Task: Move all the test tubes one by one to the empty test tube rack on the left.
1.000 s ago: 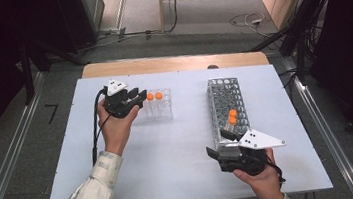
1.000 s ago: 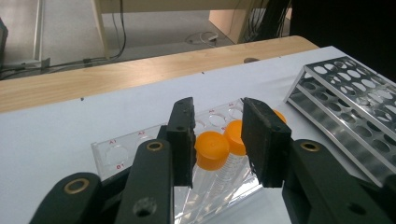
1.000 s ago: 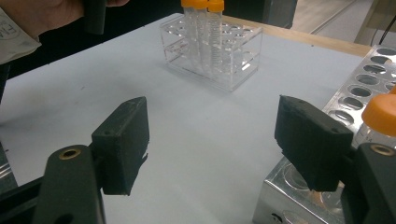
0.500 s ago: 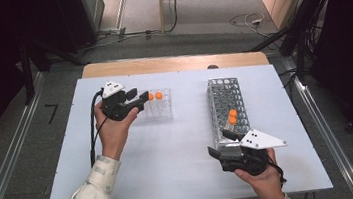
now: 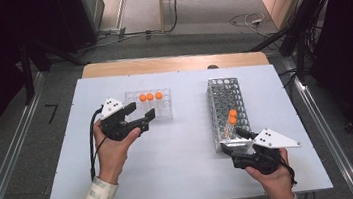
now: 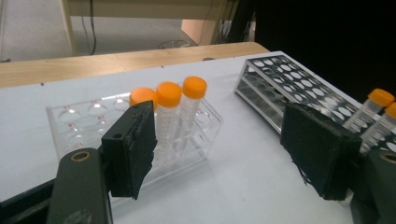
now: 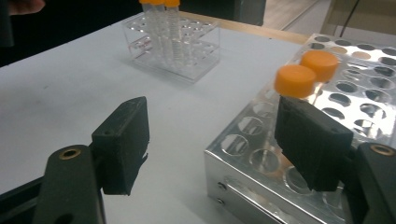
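A clear plastic rack [image 5: 165, 112] holds three orange-capped tubes [image 5: 149, 97] in a row. My left gripper [image 5: 147, 121] hovers just in front of its near left corner. Its jaws have just been opening and nothing is between them. In the left gripper view the three tubes [image 6: 170, 116] stand behind the left pad [image 6: 133, 144]. A metal rack [image 5: 224, 91] on the right carries two orange-capped tubes [image 5: 232, 117]. My right gripper [image 5: 233, 141] sits open at that rack's near end. In the right gripper view the two caps [image 7: 303, 74] rise behind the right pad [image 7: 313, 140].
The white table [image 5: 185, 149] has a wooden strip [image 5: 170, 63] along its far edge. Bare white surface lies between the two racks and in front of them. Cables and dark equipment stand on the floor beyond.
My left gripper has drawn back from the clear rack toward the person, and its jaws have spread apart. The right gripper has stayed where it was.
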The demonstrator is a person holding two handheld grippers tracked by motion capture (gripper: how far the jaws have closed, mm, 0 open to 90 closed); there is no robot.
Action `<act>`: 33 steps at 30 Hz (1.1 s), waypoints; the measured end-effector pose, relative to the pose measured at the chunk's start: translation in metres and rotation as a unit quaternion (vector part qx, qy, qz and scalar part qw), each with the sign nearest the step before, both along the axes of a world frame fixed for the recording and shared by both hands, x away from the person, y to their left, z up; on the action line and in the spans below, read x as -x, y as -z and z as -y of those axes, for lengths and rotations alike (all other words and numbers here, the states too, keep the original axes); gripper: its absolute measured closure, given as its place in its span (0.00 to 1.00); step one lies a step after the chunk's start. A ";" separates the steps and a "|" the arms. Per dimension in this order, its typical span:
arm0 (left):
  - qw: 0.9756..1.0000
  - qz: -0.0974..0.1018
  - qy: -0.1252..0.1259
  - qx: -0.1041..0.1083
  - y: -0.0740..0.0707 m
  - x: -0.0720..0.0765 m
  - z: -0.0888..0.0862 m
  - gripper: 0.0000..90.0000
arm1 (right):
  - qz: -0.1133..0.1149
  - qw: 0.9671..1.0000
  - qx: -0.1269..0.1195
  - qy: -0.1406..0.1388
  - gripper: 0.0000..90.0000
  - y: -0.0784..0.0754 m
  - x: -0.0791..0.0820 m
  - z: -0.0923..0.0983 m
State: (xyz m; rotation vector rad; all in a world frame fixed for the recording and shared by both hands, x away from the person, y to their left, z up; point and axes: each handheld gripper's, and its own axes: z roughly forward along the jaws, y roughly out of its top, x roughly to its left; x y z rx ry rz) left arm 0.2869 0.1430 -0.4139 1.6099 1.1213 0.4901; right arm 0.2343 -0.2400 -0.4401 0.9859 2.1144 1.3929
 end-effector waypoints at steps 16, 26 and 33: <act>1.000 -0.006 0.019 0.000 0.018 0.024 0.005 0.30 | 0.008 0.996 0.022 0.083 0.48 0.019 -0.028 0.005; 1.000 -0.010 0.024 -0.004 0.022 0.024 0.008 0.30 | -0.001 0.995 0.024 0.098 0.63 0.026 -0.039 0.001; 1.000 -0.011 0.025 -0.004 0.022 0.024 0.008 0.30 | 0.000 0.995 0.020 0.100 0.78 0.027 -0.040 0.000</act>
